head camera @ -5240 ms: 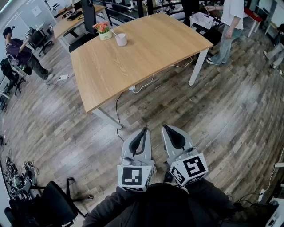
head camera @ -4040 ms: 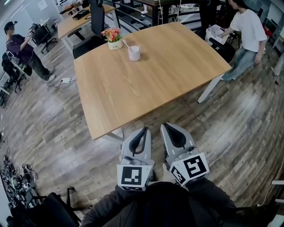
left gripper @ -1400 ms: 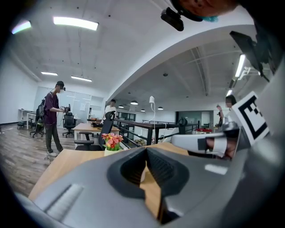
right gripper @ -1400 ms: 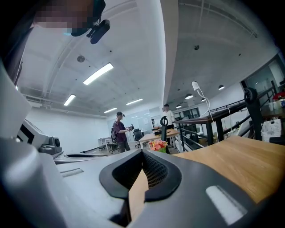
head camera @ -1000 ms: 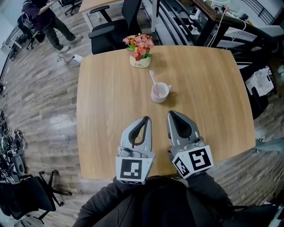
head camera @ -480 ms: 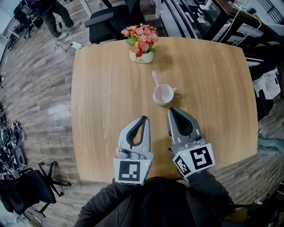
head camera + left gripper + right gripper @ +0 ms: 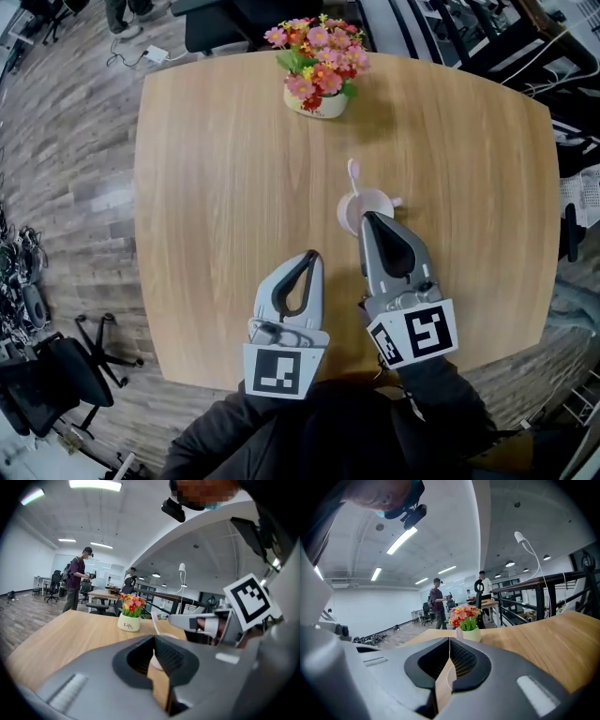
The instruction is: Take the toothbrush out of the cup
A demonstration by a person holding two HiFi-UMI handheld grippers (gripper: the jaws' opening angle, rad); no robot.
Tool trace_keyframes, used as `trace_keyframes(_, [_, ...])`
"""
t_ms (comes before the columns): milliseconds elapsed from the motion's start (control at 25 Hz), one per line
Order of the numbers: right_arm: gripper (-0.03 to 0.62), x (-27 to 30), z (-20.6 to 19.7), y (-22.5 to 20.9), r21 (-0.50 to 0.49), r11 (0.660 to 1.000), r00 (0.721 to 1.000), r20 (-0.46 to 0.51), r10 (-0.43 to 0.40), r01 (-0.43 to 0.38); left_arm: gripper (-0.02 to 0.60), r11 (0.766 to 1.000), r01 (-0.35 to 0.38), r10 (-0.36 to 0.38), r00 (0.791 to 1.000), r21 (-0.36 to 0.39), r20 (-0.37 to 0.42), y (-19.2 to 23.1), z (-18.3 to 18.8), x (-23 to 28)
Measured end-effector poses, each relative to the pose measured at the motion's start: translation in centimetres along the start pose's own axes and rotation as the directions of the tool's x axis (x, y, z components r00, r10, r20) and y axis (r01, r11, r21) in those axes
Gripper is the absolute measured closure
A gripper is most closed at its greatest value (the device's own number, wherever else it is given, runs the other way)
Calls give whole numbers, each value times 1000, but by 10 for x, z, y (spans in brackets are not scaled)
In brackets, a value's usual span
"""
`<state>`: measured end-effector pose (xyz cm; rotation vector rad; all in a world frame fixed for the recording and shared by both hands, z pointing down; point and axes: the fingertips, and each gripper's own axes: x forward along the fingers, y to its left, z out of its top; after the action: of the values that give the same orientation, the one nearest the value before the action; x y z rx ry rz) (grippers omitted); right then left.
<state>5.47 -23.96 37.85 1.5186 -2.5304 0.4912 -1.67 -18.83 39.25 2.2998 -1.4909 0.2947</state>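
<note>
Fingers (image 7: 377, 236) on the left gripper (image 7: 314, 254) and right gripper (image 7: 367, 217) are together, empty; the right should open, pinch the toothbrush (image 7: 354, 178) above the cup (image 7: 351, 212), and lift straight up.

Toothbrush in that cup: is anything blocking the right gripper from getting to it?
Nothing visible does. The right gripper is by the near rim of the cup; the pink toothbrush sticks up at the far side, with only open air above.

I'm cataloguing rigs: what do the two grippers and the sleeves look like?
The left gripper and right gripper are grey, tapered shells with black ribbed inner pads; each carries a white cube with black square markers. The sleeves are dark.
</note>
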Motion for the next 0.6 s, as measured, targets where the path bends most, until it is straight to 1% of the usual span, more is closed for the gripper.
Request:
trace_keyframes(200, [589,20,-14,-7,-23,1000,999,-34,-6,6,574,1000,-10,10,999,-23,-31,13,-14,17])
trace_keyframes(400, [586,31,-16,-13,-69,997,999,-33,-32,30,574,999,-15,13,998,-43,-56,21,-25,26])
trace_keyframes(600, [543,34,-18,-10,-82,996,999,-38,-25,22,574,998,-9,4,997,-60,-71,23,-32,30])
